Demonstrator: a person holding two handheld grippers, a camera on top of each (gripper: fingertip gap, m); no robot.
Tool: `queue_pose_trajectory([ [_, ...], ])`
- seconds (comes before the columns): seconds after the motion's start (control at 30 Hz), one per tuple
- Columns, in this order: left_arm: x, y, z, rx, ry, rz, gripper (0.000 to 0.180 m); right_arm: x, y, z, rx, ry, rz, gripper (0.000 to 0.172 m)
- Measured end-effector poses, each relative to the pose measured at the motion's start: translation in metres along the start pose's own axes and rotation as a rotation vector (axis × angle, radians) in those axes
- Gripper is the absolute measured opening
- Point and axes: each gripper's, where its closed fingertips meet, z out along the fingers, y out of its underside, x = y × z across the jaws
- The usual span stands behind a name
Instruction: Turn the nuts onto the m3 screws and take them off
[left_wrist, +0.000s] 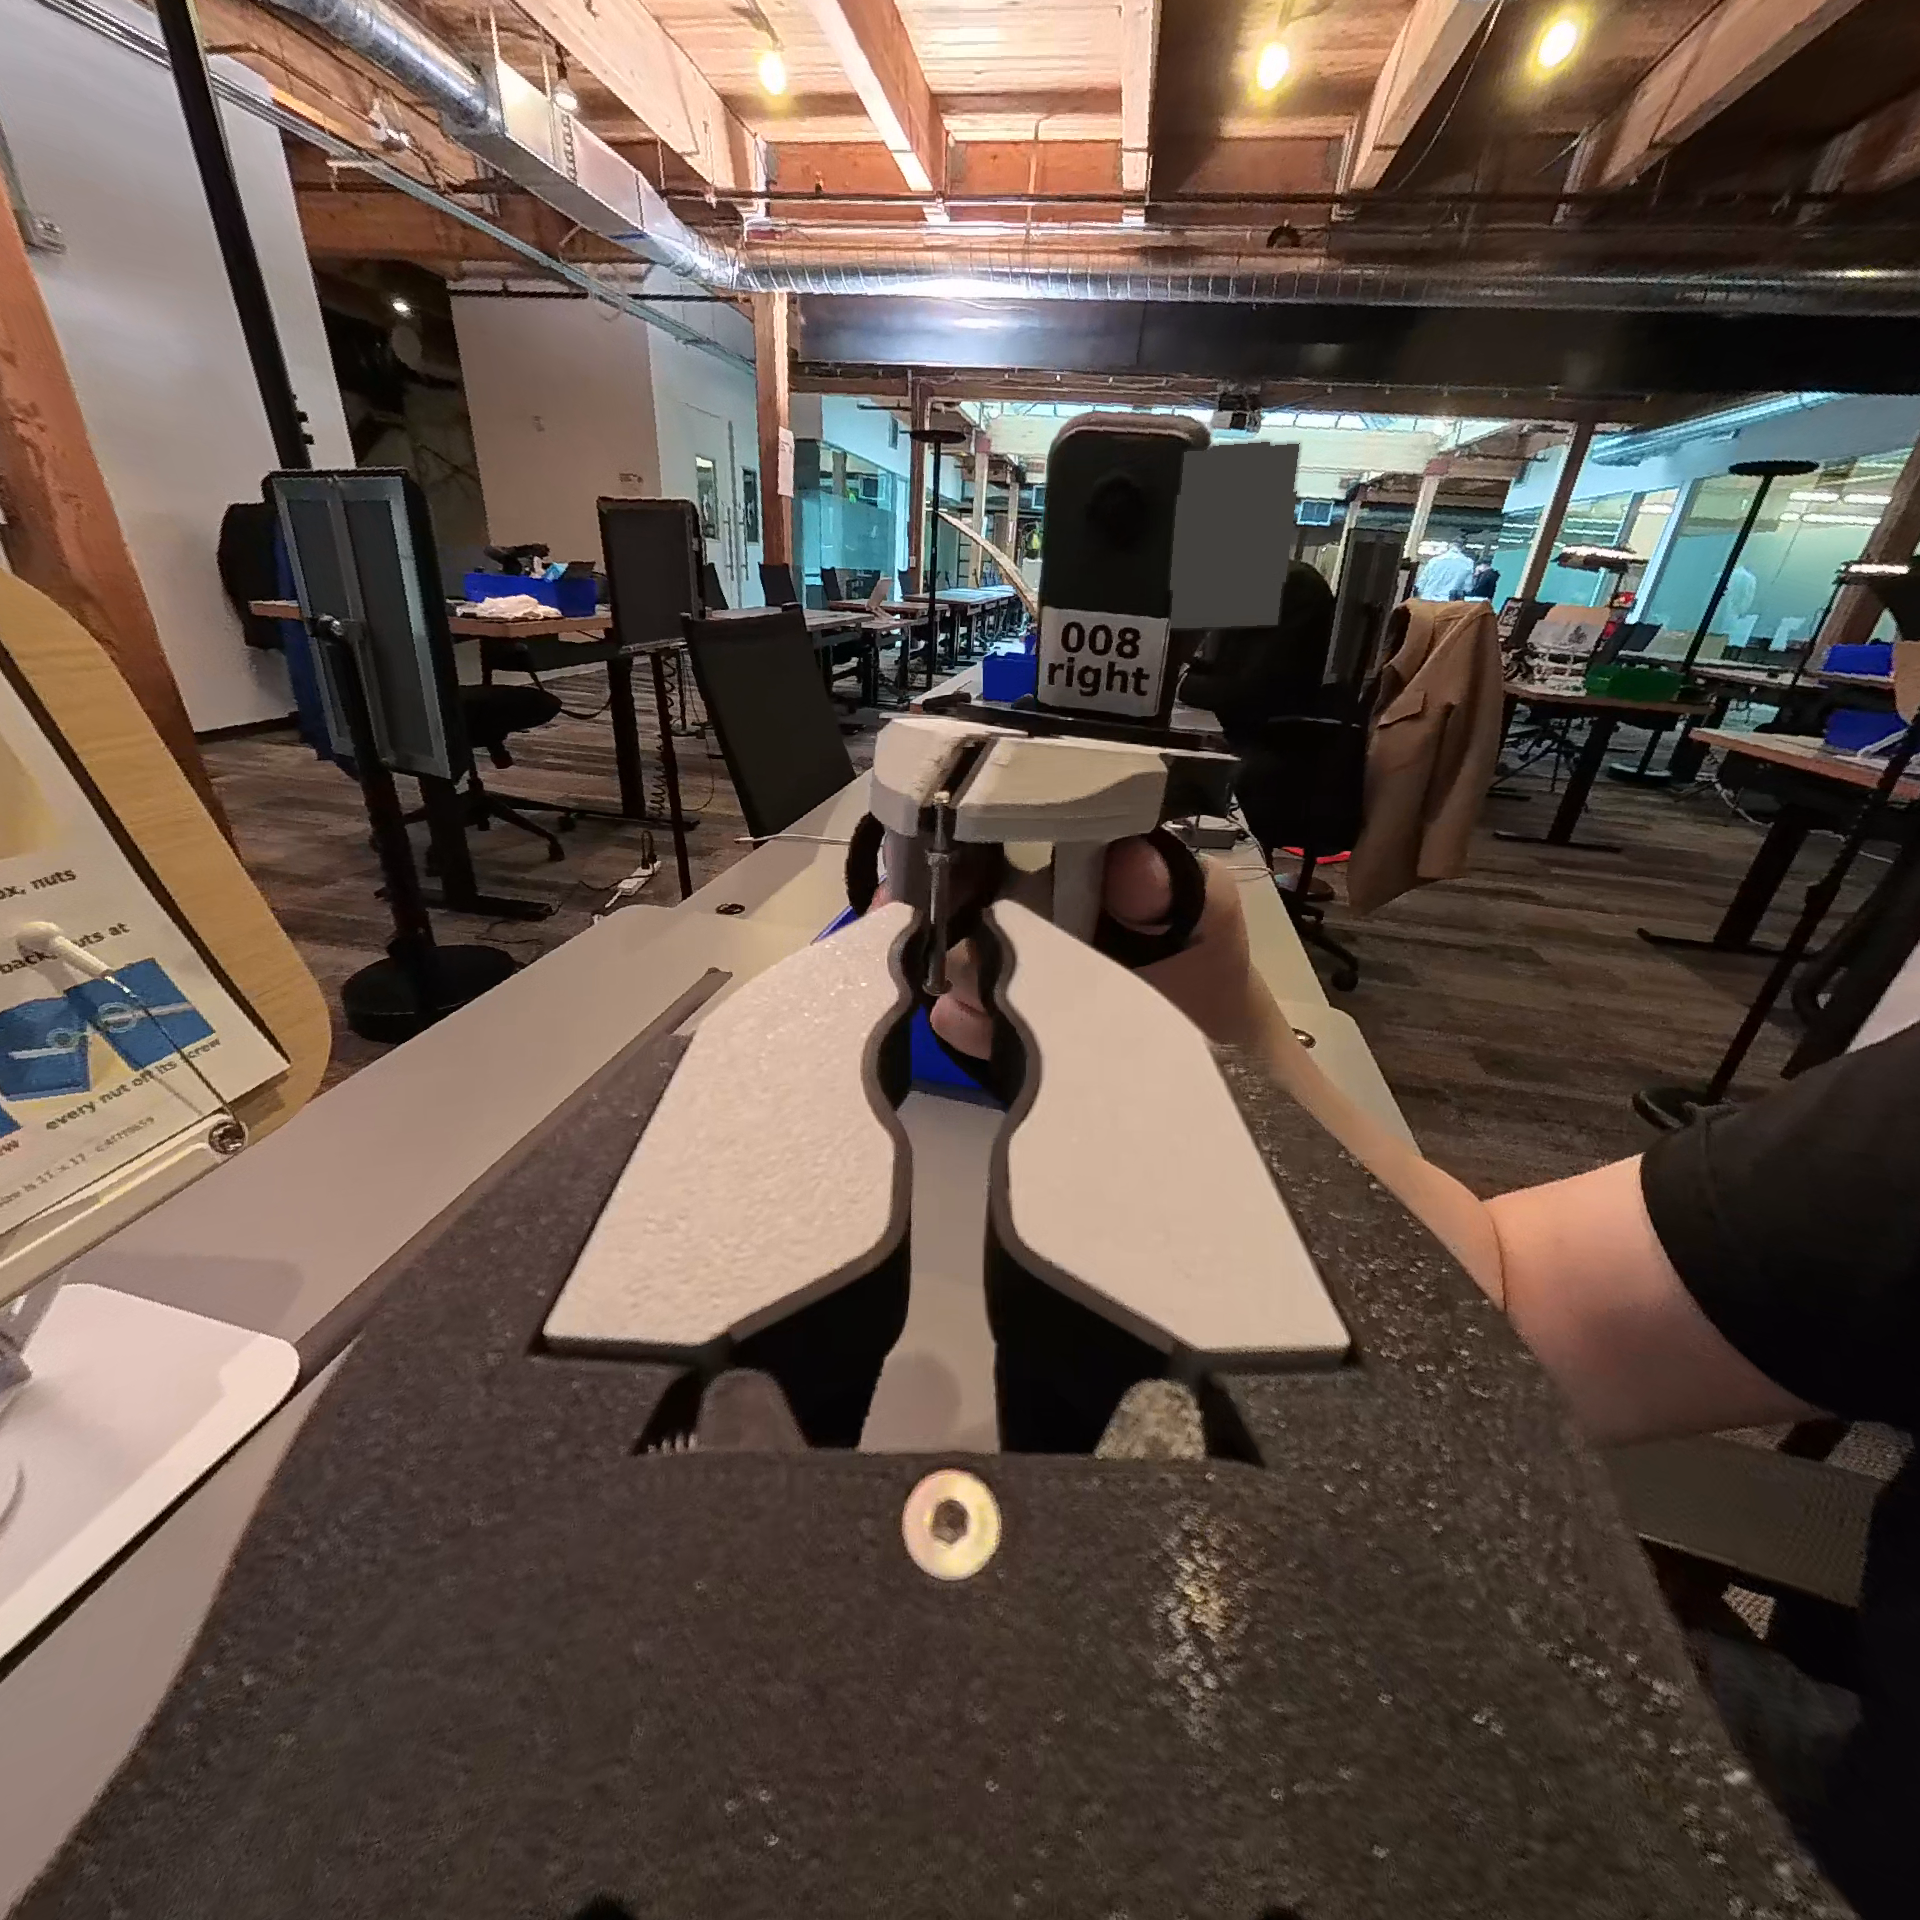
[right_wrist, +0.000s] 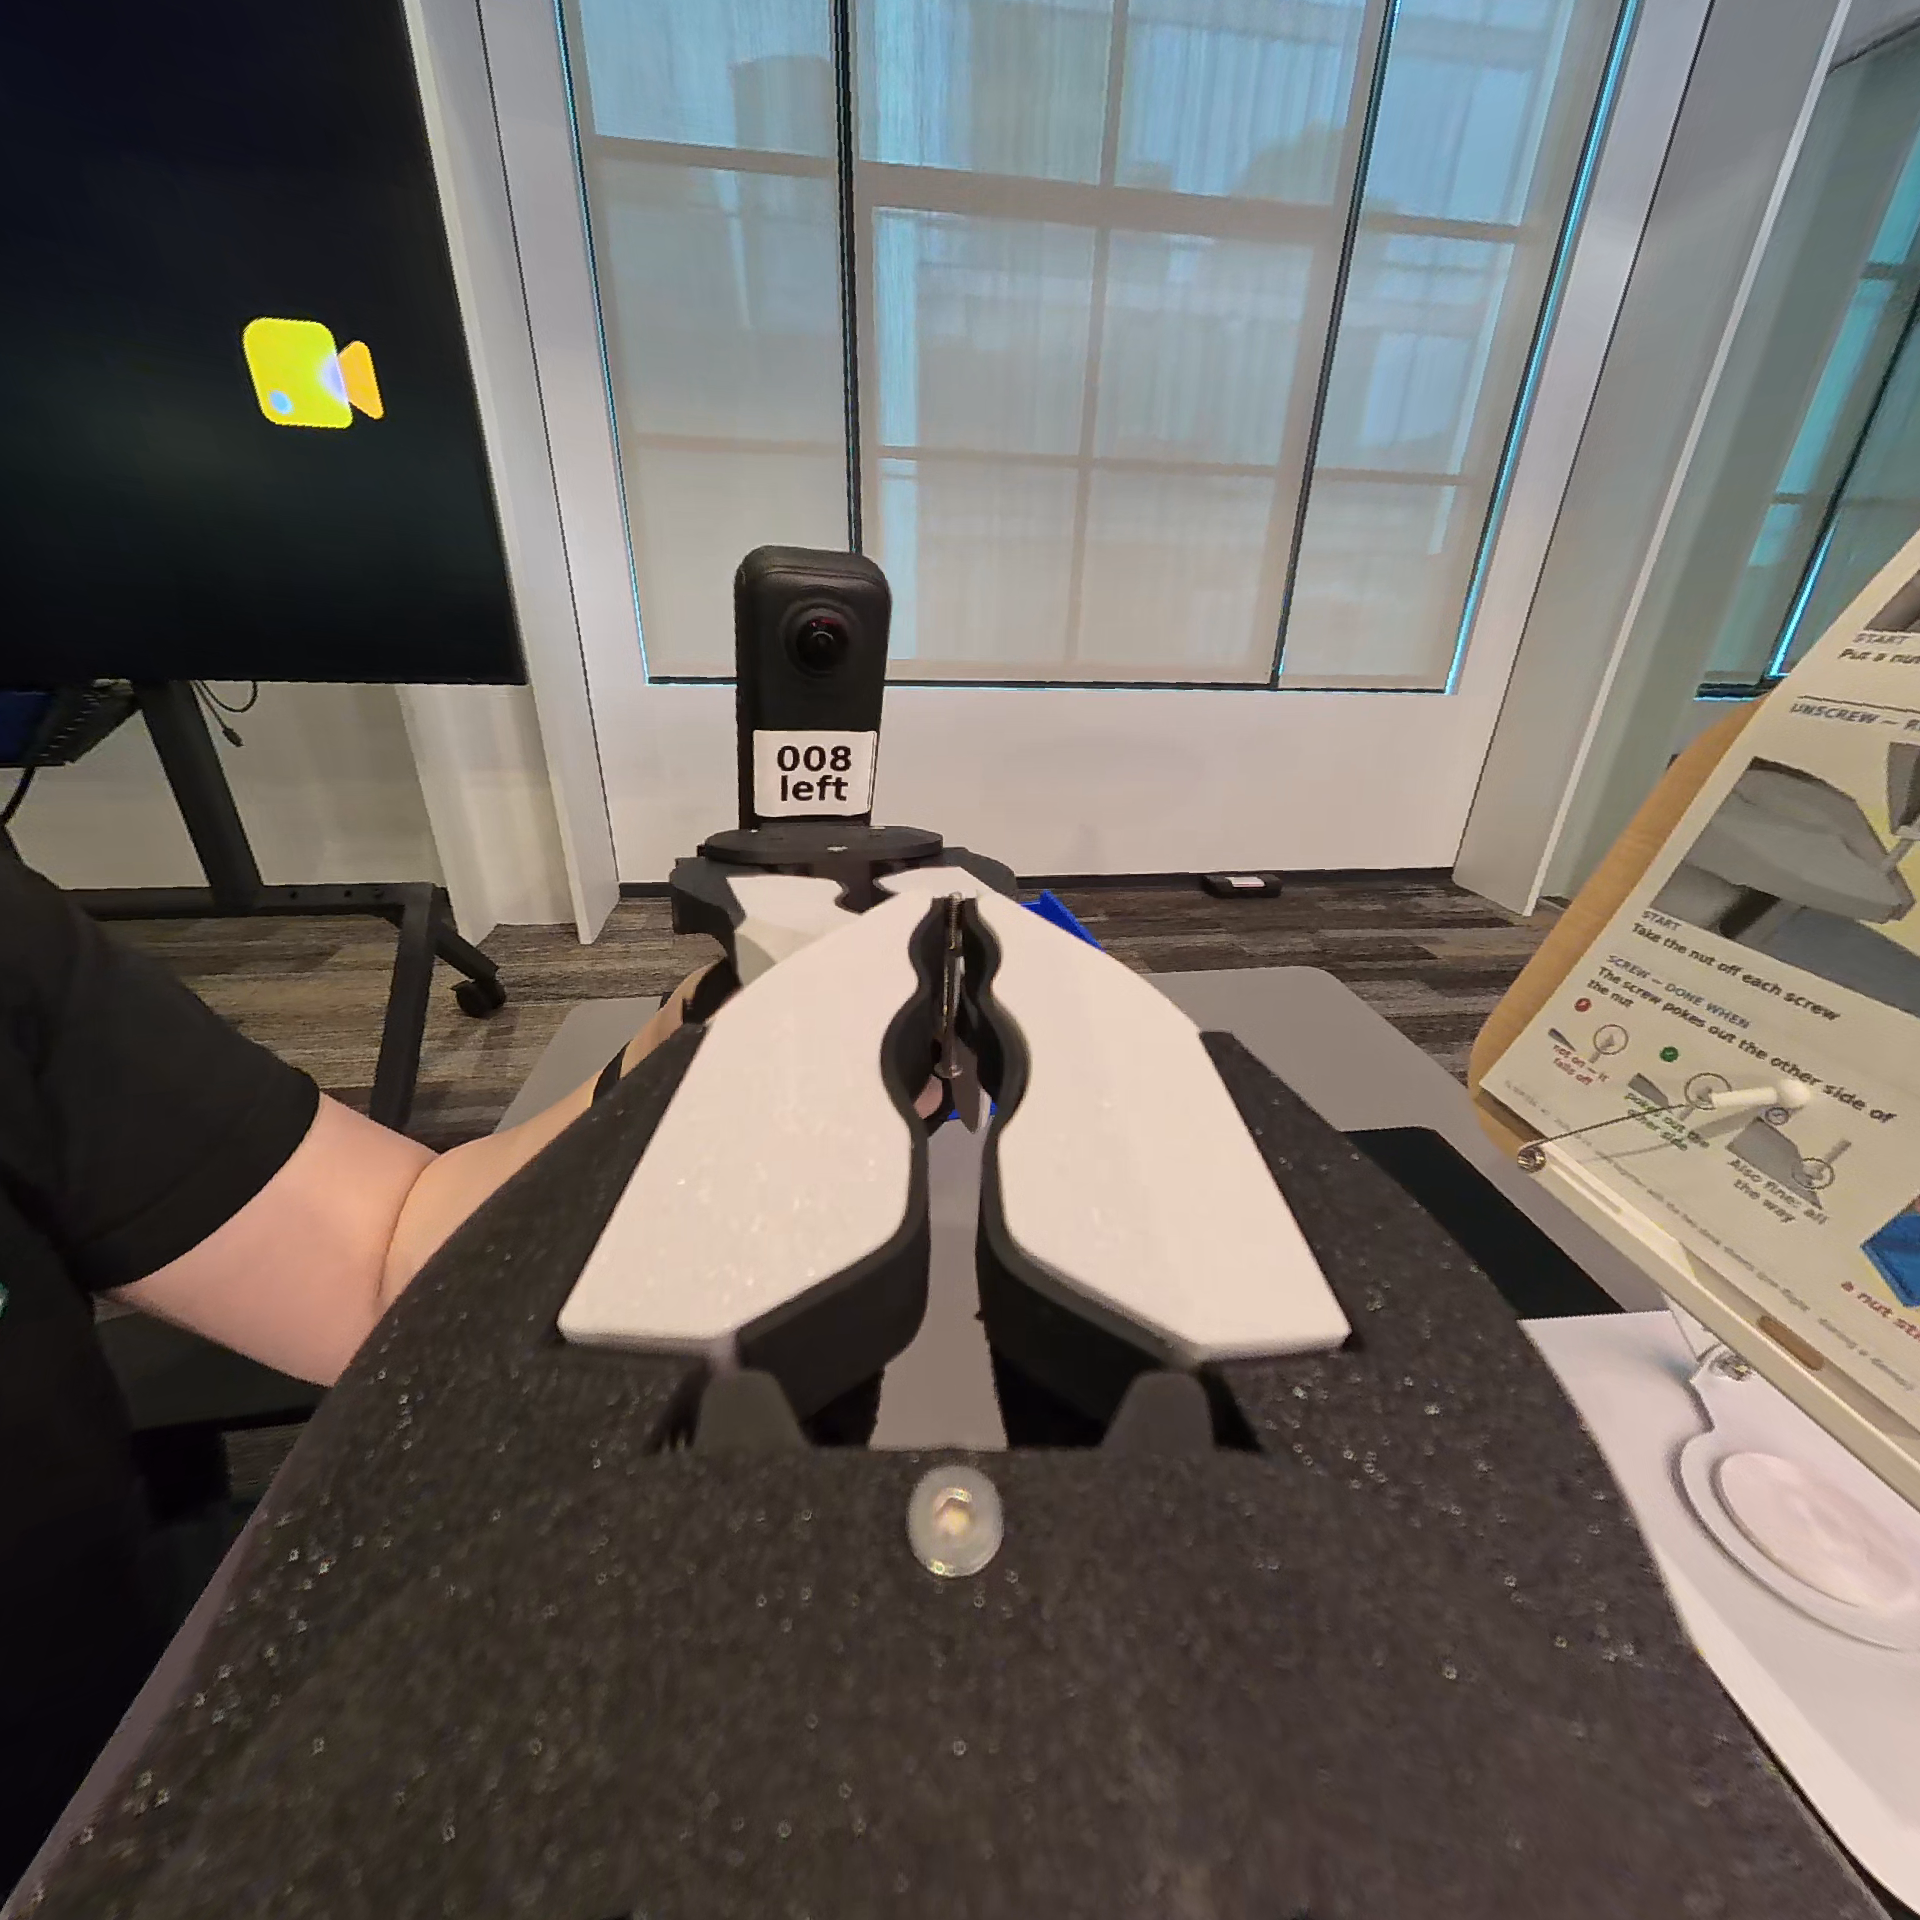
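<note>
Two grippers meet tip to tip: your right gripper (right_wrist: 956, 914) clenches a thin screw (left_wrist: 937, 883), while your left gripper (left_wrist: 951, 920) stands released, its jaws parted around the screw's free end.
</note>
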Motion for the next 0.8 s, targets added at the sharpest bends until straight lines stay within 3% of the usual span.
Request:
queue_pose_trajectory([
  [0.2, -0.001, 0.001, 0.000, -0.002, 0.009, -0.008, 0.002, -0.001, 0.000, -0.001, -0.009, 0.006, -0.021, 0.003],
  [0.33, -0.003, -0.003, -0.004, 0.012, -0.009, -0.009, 0.002, 0.004, -0.012, -0.005, 0.061, 0.074, -0.073, 0.021],
  [0.47, -0.004, -0.006, -0.006, 0.023, -0.019, -0.004, 0.002, 0.002, -0.003, -0.002, -0.018, 0.096, -0.152, 0.027],
  [0.8, 0.003, -0.003, -0.002, -0.014, -0.018, 0.047, 0.002, 0.004, 0.001, 0.001, -0.047, 0.120, -0.179, 0.024],
])
